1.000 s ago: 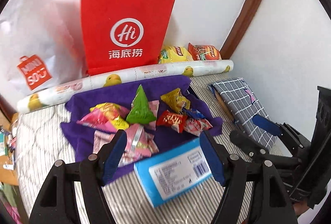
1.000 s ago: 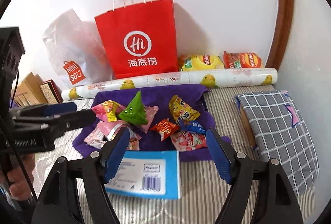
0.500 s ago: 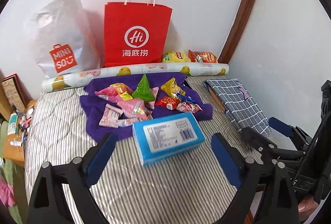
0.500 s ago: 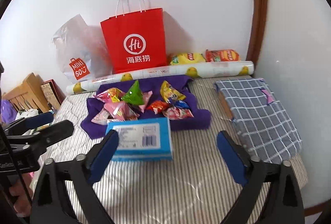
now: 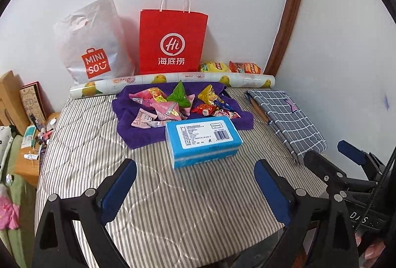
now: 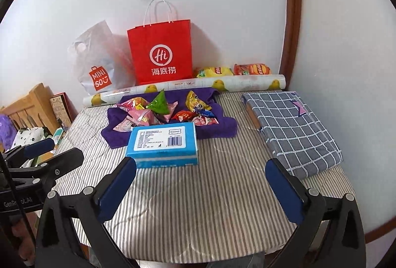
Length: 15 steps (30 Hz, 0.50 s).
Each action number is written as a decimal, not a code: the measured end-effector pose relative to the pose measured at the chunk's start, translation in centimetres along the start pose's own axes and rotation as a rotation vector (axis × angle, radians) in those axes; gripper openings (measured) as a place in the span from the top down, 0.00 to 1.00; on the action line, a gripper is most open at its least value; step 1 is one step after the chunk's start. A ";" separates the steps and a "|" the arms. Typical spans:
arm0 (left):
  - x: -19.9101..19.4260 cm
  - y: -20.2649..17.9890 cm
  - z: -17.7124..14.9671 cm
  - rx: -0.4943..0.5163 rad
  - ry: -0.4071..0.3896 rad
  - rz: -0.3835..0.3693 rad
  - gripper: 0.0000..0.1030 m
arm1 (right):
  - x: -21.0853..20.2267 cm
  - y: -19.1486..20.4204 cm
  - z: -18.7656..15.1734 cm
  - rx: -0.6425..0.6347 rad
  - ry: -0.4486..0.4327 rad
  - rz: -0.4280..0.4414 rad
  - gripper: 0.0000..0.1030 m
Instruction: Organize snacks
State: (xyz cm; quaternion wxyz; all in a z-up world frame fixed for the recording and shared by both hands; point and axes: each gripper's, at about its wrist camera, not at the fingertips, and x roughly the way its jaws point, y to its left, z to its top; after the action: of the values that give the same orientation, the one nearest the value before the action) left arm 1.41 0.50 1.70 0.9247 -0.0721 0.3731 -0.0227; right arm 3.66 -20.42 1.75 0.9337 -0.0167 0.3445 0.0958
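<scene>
Several small snack packets lie heaped on a purple towel spread over the striped bed. A blue tissue box rests at the towel's near edge. Two chip bags lie against the wall. My left gripper hangs open short of the box, nothing between its pads. My right gripper is held back from the box too, its jaws opening with nothing between them. Each gripper also shows in the other's view: the right gripper, the left gripper.
A red paper bag and a white Miniso bag stand against the wall behind a printed paper roll. A folded checked cloth lies on the right. A cluttered bedside table stands left of the bed.
Both grippers have pulled back from the tissue box and the snack pile and spread their jaws wider. The box stays on the bed, no longer between the fingers.
</scene>
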 end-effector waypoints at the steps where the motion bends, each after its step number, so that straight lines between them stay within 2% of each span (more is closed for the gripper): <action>1: -0.3 0.0 -0.2 -0.003 -0.003 -0.001 0.07 | -0.2 0.0 -0.1 -0.001 -0.003 0.001 0.00; 15: -1.8 -1.2 -0.8 0.029 -0.036 0.043 0.07 | -1.8 -1.2 -1.3 0.042 -0.021 0.000 0.00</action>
State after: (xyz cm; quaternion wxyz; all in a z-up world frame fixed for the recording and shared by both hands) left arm -0.49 -0.63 2.55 0.9324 -0.0511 0.3577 -0.0069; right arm 1.74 -22.06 1.86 0.9374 0.0039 0.3368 0.0885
